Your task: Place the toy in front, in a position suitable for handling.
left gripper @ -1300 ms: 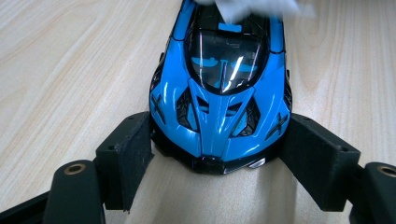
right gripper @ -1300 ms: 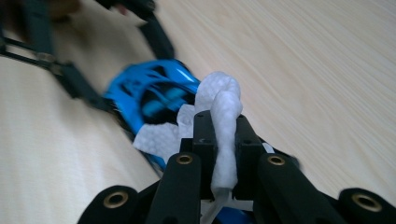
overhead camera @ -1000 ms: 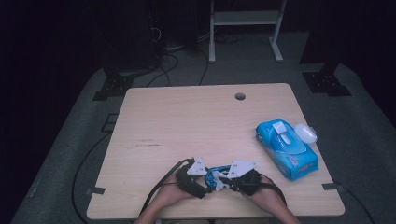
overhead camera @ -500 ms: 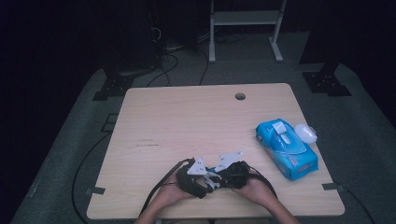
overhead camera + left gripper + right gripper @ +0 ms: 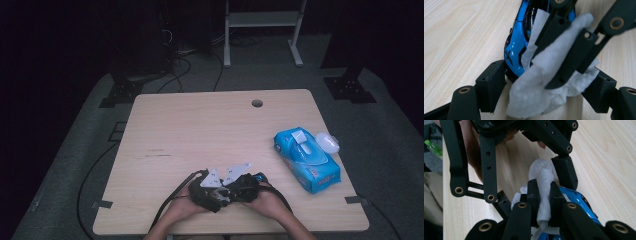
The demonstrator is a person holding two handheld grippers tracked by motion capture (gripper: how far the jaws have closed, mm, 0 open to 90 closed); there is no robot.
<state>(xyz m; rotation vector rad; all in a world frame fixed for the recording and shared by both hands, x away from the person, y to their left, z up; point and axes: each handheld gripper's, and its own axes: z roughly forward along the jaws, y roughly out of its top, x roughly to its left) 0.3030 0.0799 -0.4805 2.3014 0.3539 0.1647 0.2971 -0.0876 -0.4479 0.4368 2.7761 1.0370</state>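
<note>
Both tools meet at the near edge of the desk [image 5: 200, 125], right in front of the person: the right tool [image 5: 541, 202] has its jaws pinched tight on a bunched white wet wipe [image 5: 542, 182], and the left tool [image 5: 544, 82] stands fairly wide, its jaws bracketing the blue toy car [image 5: 516, 47] by the sides, though I cannot tell whether both pads actually press on the bodywork. In the left gripper view the wipe [image 5: 541, 92] lies draped over the end of the car nearest the camera and over its dark windows, with the car resting on the bare wood. From above, the left tool [image 5: 212, 187] and right tool [image 5: 245, 182] sit touching, with a sliver of the blue car [image 5: 260, 176] showing just beyond them; the blue pack of wet wipes [image 5: 306, 157] lies well apart toward the right edge, with a small white object [image 5: 327, 141] just beside it. The step in hand looks like wiping the car clean. To do it well, the left tool should steady the car low on its flanks so it cannot roll, while the right tool draws the wipe in short strokes along the body, with the wad between the black jaws and the paint. Pressing lightly matters, since a hard push could skate the car out of its bracket.
</note>
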